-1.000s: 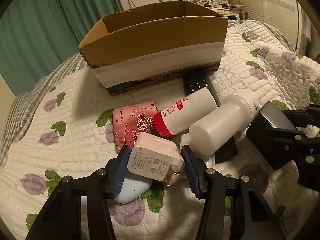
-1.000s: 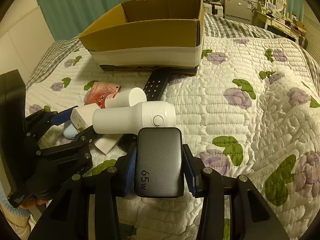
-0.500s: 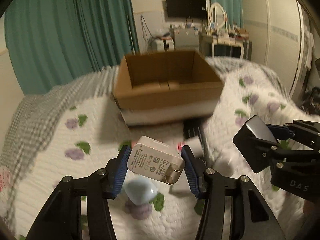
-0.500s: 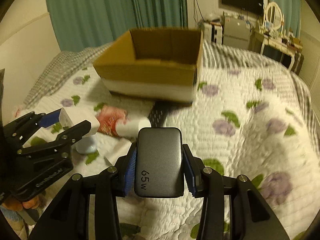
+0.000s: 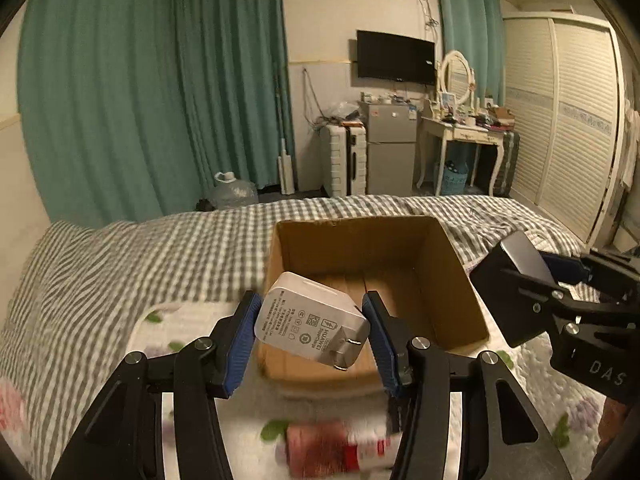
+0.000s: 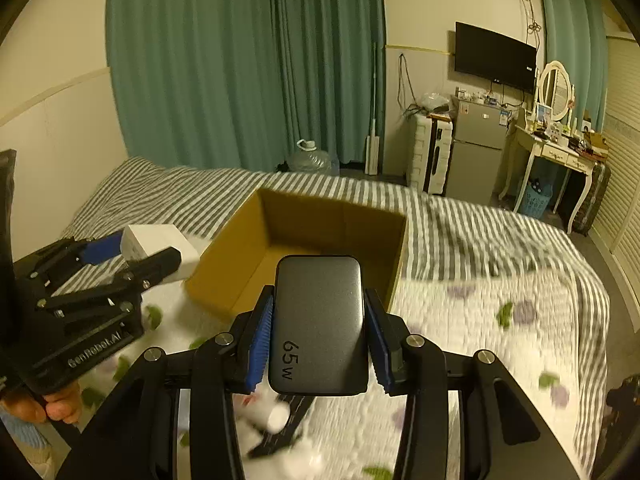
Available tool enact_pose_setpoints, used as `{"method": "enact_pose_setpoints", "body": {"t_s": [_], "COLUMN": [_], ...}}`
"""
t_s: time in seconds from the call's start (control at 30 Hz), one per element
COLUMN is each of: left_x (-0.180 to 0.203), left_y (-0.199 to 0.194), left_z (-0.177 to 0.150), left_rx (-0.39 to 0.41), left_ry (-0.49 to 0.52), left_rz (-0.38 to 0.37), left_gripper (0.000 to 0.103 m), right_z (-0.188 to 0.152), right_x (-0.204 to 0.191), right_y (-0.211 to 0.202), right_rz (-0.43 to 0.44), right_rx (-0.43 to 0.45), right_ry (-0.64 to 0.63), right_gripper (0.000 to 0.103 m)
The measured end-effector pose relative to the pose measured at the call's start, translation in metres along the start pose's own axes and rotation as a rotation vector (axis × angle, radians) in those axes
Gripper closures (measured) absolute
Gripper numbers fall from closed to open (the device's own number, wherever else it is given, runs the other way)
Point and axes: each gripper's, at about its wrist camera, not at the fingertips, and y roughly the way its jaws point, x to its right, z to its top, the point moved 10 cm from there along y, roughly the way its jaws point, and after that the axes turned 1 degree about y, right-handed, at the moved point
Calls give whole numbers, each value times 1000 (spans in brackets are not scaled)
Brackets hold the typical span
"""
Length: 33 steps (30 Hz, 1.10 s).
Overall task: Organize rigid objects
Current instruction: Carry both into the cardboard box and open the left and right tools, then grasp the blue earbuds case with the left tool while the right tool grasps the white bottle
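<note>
Left wrist view, nearest: the left tongs (image 5: 311, 330) pinch a white wall charger (image 5: 310, 326) between their blue pads, its printed face up and its two metal prongs pointing to the lower right; the charger hangs in the air before the near wall of the cardboard box (image 5: 456, 280). Below it, blurred on the floral quilt (image 5: 192, 320), lies a white bottle with a red band (image 5: 340, 446). At the right edge the right tongs (image 5: 532, 280) carry a dark grey power adapter (image 5: 516, 280) beside the box's right wall.

Right wrist view, nearest: the right tongs (image 6: 319, 330) pinch the dark grey power adapter (image 6: 319, 326), marked "65 W", flat side up, held above the quilt (image 6: 480, 320) just short of the box's (image 6: 248, 240) near rim. Under it, blurred white items and a dark remote (image 6: 288, 420) lie on the quilt. At left a hand (image 6: 44, 404) grips the left tongs (image 6: 140, 246) with the white charger (image 6: 150, 242) beside the box's left wall.

Middle: the box stands open on the bed, its floor bare. Beyond: a checked sheet (image 5: 160, 248), teal curtains (image 5: 140, 92), a small fridge (image 5: 390, 148), a wall television (image 5: 395, 63).
</note>
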Motion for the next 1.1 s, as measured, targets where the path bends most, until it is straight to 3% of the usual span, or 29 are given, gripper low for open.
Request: {"method": "enact_pose_setpoints", "body": {"t_s": [0.13, 0.33, 0.5, 0.87, 0.9, 0.97, 1.1], "left_x": [7, 11, 5, -15, -15, -14, -13], "left_y": [42, 79, 72, 54, 51, 45, 22], "left_z": [-9, -26, -18, -19, -20, -21, -24], "left_rx": [-42, -93, -42, -57, -60, -65, -66], "left_ry": [17, 17, 22, -49, -50, -55, -60], "left_rz": [-27, -43, 1, 5, 7, 8, 6], "left_gripper": [50, 49, 43, 41, 41, 41, 38], "right_z": [15, 1, -15, -5, -3, 3, 7], "right_x": [12, 26, 29, 23, 21, 21, 22], "right_y": [37, 77, 93, 98, 98, 90, 66], "right_rz": [-10, -11, -7, -4, 6, -7, -17], "right_rx": [-16, -64, -111, -83, -75, -40, 5], "right_ry": [14, 36, 36, 33, 33, 30, 27], "right_gripper": [61, 61, 61, 61, 57, 31, 30]}}
